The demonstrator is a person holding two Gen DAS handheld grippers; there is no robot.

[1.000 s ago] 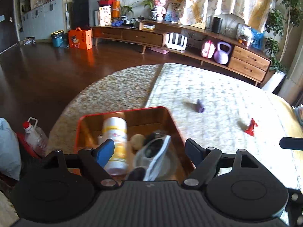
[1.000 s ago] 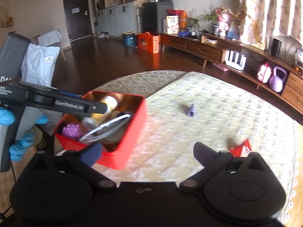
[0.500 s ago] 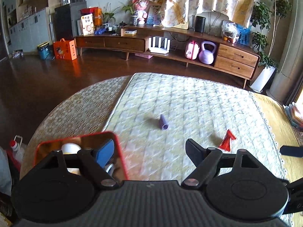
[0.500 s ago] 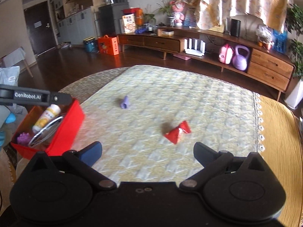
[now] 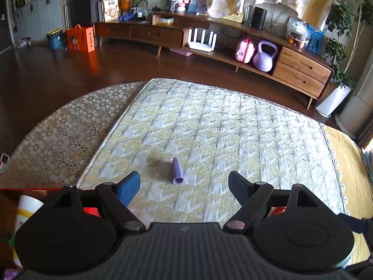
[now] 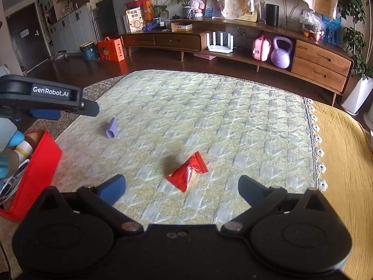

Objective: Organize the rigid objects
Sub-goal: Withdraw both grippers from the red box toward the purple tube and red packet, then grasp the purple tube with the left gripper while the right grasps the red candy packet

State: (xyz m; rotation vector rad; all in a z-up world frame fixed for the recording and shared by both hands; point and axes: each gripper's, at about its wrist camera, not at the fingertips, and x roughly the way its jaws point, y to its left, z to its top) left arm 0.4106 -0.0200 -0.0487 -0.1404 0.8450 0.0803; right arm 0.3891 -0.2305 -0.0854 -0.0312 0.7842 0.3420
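While my left gripper (image 5: 184,184) gapes empty over the quilted mat (image 5: 233,128), a small lilac tube (image 5: 177,171) lies between its fingers at twelve o'clock. My right gripper (image 6: 181,186) is equally wide, a crinkly red packet (image 6: 187,172) ahead. Red box (image 6: 35,175) at nine.

Tube (image 6: 112,127) on quilt (image 6: 209,116), left of packet (image 6: 187,173); box (image 6: 35,175) at quilt's left edge.

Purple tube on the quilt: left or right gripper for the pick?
Left, likely. The purple tube lies just ahead, between the open left gripper's fingers. The right gripper, also open, faces the red packet; there the tube sits far off to the left.
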